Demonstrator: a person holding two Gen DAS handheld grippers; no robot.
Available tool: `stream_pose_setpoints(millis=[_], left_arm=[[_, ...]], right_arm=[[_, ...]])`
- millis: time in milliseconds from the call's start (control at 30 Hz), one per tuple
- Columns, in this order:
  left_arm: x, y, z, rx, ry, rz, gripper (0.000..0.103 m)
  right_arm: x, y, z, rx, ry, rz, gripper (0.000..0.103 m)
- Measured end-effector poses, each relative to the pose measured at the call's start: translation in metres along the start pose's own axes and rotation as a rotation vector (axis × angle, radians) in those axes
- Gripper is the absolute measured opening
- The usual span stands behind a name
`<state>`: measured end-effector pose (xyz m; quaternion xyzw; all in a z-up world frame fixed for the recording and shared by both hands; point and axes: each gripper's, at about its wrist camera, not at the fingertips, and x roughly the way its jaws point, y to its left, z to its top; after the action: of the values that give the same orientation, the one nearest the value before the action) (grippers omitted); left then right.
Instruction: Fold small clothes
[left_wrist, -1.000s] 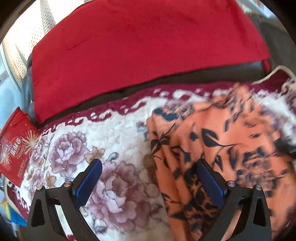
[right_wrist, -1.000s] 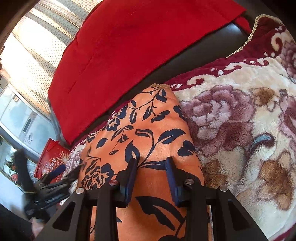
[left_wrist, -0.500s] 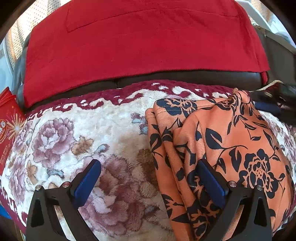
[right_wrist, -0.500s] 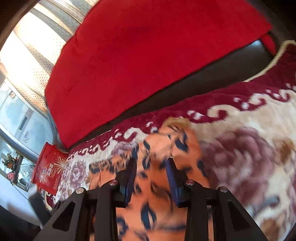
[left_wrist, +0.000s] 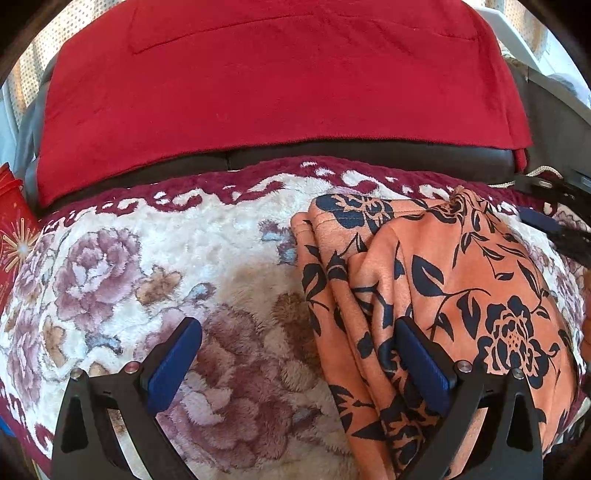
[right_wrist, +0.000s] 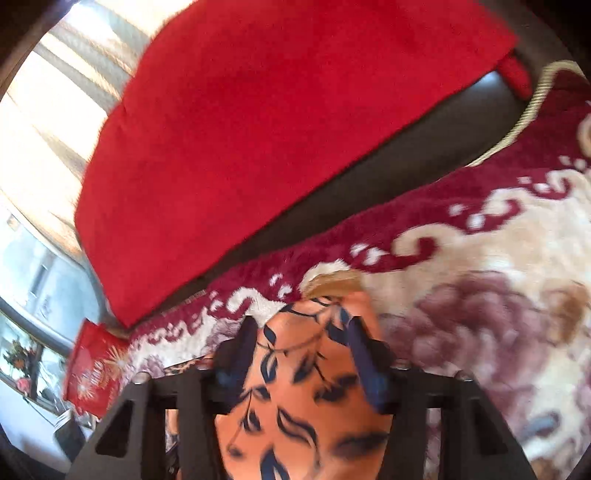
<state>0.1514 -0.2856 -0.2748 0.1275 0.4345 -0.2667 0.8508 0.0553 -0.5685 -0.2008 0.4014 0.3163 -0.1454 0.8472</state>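
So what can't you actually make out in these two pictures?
- Orange floral garment: its near end is cut off by the left wrist view's lower edge, so what kind of clothing it is stays unclear.
- Right hand-held gripper: motion blur in the right wrist view hides whether its pads press the cloth.
- Red packet: print too blurred to read.
- Blanket: layers under the garment hidden.

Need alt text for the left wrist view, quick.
Open left gripper hovers over a floral plush blanket, its right finger above a partly folded orange garment with navy flowers. A red cloth drapes the dark sofa back behind.
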Motion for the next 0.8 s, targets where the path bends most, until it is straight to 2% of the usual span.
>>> stream_pose_setpoints(millis=[100, 233, 333, 467, 533, 633, 800], left_arm=[[-0.002, 0.0, -0.002, 0.001, -0.005, 0.005, 0.103], [-0.002, 0.001, -0.002, -0.005, -0.006, -0.001, 0.103], [-0.002, 0.0, -0.002, -0.004, -0.007, -0.003, 0.103], [-0.001, 0.002, -0.002, -0.006, 0.0, -0.012, 0.103], [0.0, 0.002, -0.001, -0.008, 0.002, -0.014, 0.103], [-0.001, 0.005, 0.0, -0.011, 0.004, -0.009, 0.103], [-0.009, 0.011, 0.001, -0.009, -0.021, 0.032, 0.103]], right_arm=[[-0.03, -0.007, -0.012, -0.001, -0.019, 0.054, 0.056], [-0.056, -0.017, -0.036, -0.019, 0.021, 0.027, 0.056], [-0.058, -0.033, -0.053, 0.017, 0.079, -0.012, 0.056], [-0.047, -0.043, -0.072, 0.089, 0.17, 0.04, 0.056], [-0.05, -0.039, -0.081, 0.067, 0.146, 0.03, 0.054], [-0.053, -0.029, -0.093, 0.051, 0.137, 0.037, 0.04], [-0.08, -0.001, -0.11, -0.003, 0.098, 0.058, 0.036]])
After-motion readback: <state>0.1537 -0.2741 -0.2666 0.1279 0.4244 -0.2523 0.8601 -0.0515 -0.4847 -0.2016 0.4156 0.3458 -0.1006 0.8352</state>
